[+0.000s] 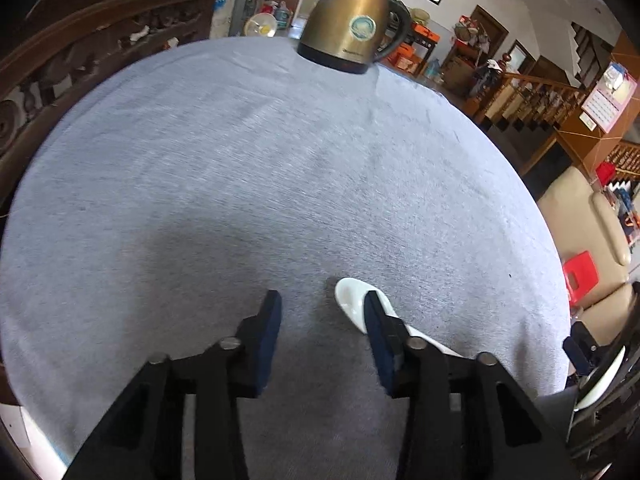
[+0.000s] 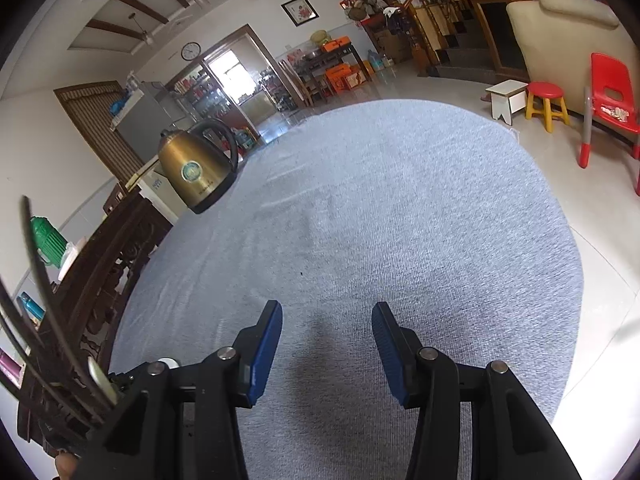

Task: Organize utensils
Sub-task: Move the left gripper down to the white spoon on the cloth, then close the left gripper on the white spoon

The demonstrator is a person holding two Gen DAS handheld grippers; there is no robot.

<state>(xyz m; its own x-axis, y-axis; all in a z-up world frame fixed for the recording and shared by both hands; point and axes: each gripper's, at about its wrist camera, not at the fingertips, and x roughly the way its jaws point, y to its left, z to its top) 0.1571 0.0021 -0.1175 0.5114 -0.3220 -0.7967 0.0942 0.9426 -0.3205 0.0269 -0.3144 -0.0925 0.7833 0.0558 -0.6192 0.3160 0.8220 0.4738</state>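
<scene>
1. Left wrist view: the left gripper [image 1: 322, 314] hangs over the grey tablecloth [image 1: 260, 168] with its jaws apart and nothing between them. A white spoon [image 1: 354, 300] lies on the cloth at about 5 o'clock of the frame, its bowl showing just beyond the right-hand finger, its handle running under that finger. To take it well, I judge the gripper should shift toward 3 o'clock so the spoon sits between the pads (not under one) before closing. A brass kettle [image 1: 352, 20] stands at 12 o'clock.

2. Right wrist view: the right gripper [image 2: 327, 322] is open and empty over bare cloth; no spoon shows here. Only this view shows the red chair [image 2: 612, 96] at 2 o'clock.
</scene>
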